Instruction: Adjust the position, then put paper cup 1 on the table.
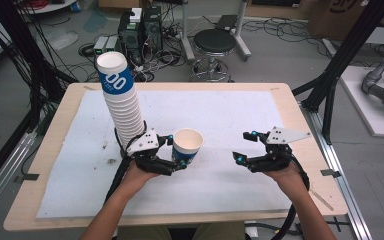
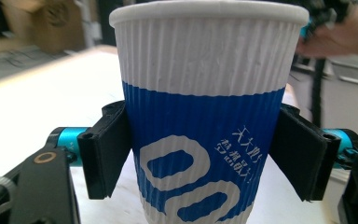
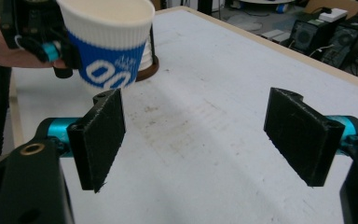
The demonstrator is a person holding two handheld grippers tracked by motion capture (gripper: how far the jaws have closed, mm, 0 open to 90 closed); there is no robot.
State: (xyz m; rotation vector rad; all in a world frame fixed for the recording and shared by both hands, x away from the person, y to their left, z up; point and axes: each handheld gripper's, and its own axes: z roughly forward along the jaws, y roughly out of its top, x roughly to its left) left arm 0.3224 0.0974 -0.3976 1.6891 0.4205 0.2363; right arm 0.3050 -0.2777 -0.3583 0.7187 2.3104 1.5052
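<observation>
Cup (image 1: 187, 145) stands upright on the white sheet (image 1: 230, 115) that covers the tabletop (image 1: 300, 125), near its middle and a little toward the person's side. It is ribbed paper, white at the rim and blue below, with white figures on the blue band. The left tool (image 1: 178, 151) has the cup between its jaws. In the left gripper view the cup (image 2: 205, 116) sits between the two black pads (image 2: 107, 149): the left pad lies against the wall of the cup, while the right pad looks to stand just off it, so the cup is bracketed and not squeezed. Whether the left pad presses or only touches I cannot tell.

Just beside the left hand (image 1: 137, 175), on its far left, rises a tall stack (image 1: 122, 100) of the same cups, leaning a little to the left, its foot on a dark round base.

The right tool (image 1: 247, 146) is well apart from the cup, to the right over the bare sheet, held in the right hand (image 1: 285, 175). In the right gripper view its pads (image 3: 100, 140) stand wide with nothing between them, and the cup (image 3: 107, 42) shows farther off, upper left, with the left tool at its side.
</observation>
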